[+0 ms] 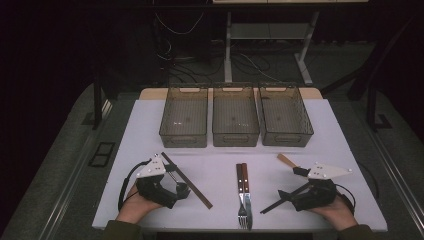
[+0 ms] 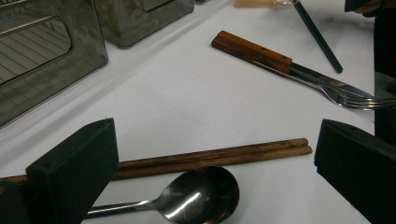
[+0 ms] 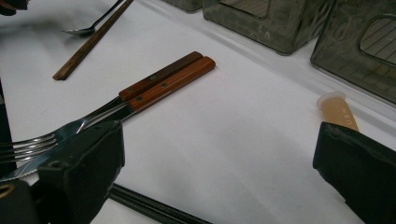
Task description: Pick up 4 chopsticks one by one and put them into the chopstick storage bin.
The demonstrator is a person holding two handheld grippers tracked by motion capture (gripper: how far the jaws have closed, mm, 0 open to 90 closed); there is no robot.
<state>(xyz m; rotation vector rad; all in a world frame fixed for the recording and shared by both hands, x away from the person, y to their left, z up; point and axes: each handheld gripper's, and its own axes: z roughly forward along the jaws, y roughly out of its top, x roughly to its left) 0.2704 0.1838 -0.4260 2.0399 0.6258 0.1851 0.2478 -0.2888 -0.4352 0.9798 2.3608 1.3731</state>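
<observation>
My left gripper (image 1: 178, 181) rests at the table's near left, open, and my right gripper (image 1: 292, 184) rests at the near right, also open. In the left gripper view a pair of wooden chopsticks (image 2: 210, 156) and a steel spoon (image 2: 201, 193) lie on the table between the wide jaws, untouched. A fork and a knife with wooden handles (image 1: 243, 192) lie side by side at the front middle. Black chopsticks (image 3: 154, 207) lie just below my right gripper (image 3: 219, 158), and a peach plastic handle (image 3: 338, 112) pokes out behind its right jaw.
Three empty grey see-through bins (image 1: 183, 137) (image 1: 235, 137) (image 1: 286, 137) stand in a row at the back of the white table (image 1: 150, 125). Bare tabletop lies between the bins and the cutlery. Beyond the table are a dark floor, cables and desk legs.
</observation>
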